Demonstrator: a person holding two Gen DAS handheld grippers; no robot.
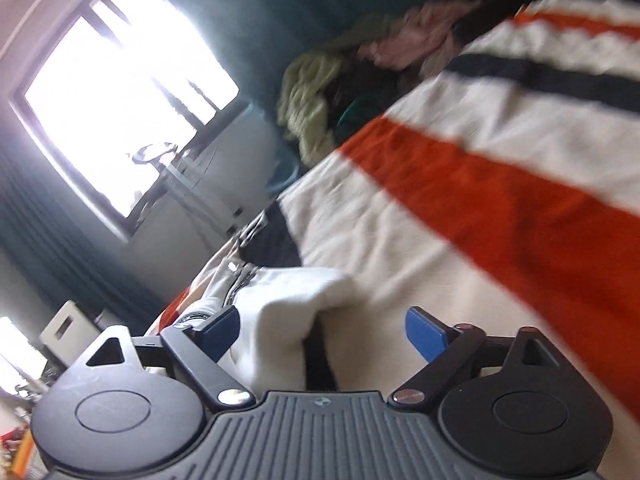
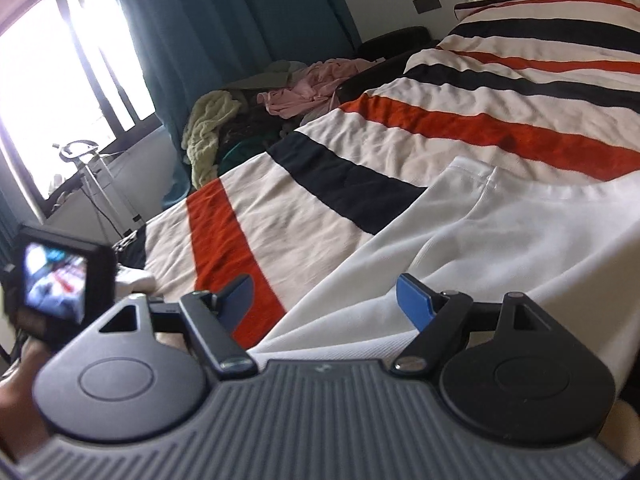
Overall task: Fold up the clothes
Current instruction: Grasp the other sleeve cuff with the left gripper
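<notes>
A white garment (image 2: 492, 236) lies spread on the striped bed cover (image 2: 304, 220), reaching under my right gripper (image 2: 326, 300). That gripper is open, and its blue pads (image 2: 414, 306) stand wide apart above the cloth's near edge without pressing it. In the blurred, tilted left wrist view, a bunched white piece of clothing (image 1: 296, 312) lies at the bed's near edge. My left gripper (image 1: 320, 332) is open, with that white bundle between its fingers, close to the left pad (image 1: 219, 334). Neither pad presses on it.
A heap of unfolded clothes (image 2: 248, 120), green, pink and dark, sits at the bed's far side by the teal curtain (image 2: 224, 24). A bright window (image 2: 52, 80) and a metal stand (image 2: 86, 160) are at the left. The other tool's camera screen (image 2: 56, 280) and a hand (image 2: 20, 384) show at lower left.
</notes>
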